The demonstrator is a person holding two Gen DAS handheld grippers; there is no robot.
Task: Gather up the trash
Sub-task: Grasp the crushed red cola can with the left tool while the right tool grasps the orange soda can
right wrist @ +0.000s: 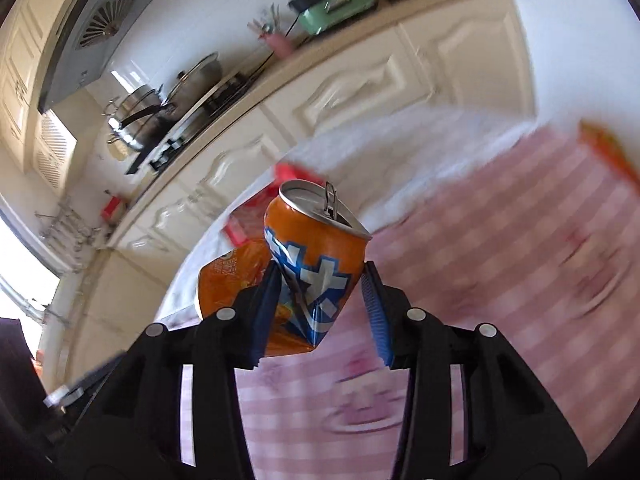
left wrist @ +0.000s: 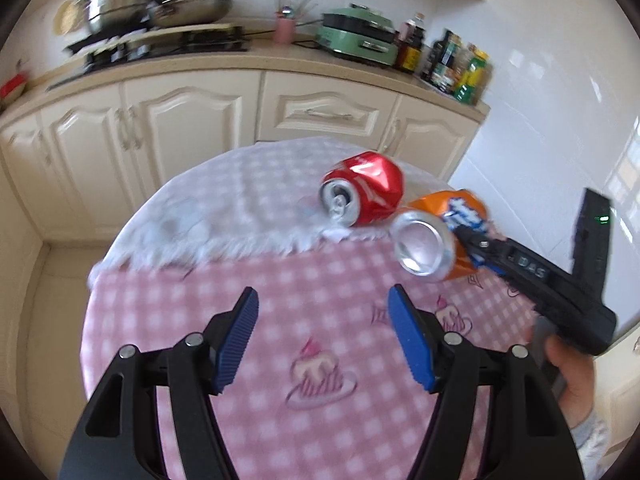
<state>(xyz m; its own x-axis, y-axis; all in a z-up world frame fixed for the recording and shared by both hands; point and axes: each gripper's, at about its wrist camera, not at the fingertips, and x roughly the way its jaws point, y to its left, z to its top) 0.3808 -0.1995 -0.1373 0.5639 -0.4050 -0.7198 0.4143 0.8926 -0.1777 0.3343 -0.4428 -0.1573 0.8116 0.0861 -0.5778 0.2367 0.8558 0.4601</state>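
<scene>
My right gripper [right wrist: 322, 312] is shut on a crushed orange soda can [right wrist: 316, 256] and holds it above the pink checked tablecloth [right wrist: 500, 264]. The same orange can [left wrist: 436, 236] shows in the left wrist view, pinched by the right gripper [left wrist: 474, 246] at the right. A crushed red cola can [left wrist: 362, 188] lies on its side on the table just behind and left of it. My left gripper [left wrist: 322, 340] is open and empty, low over the cloth, nearer than both cans. An orange snack wrapper [right wrist: 228, 276] and red packaging [right wrist: 248, 220] lie beyond the held can.
The round table [left wrist: 168, 292] has a white fringed cloth edge [left wrist: 224, 208] on its far half. Behind it are cream kitchen cabinets [left wrist: 192, 120], a stove with pots [left wrist: 160, 12], a green cooker [left wrist: 360, 36] and bottles [left wrist: 456, 64]. An orange packet [right wrist: 608, 152] lies at the right.
</scene>
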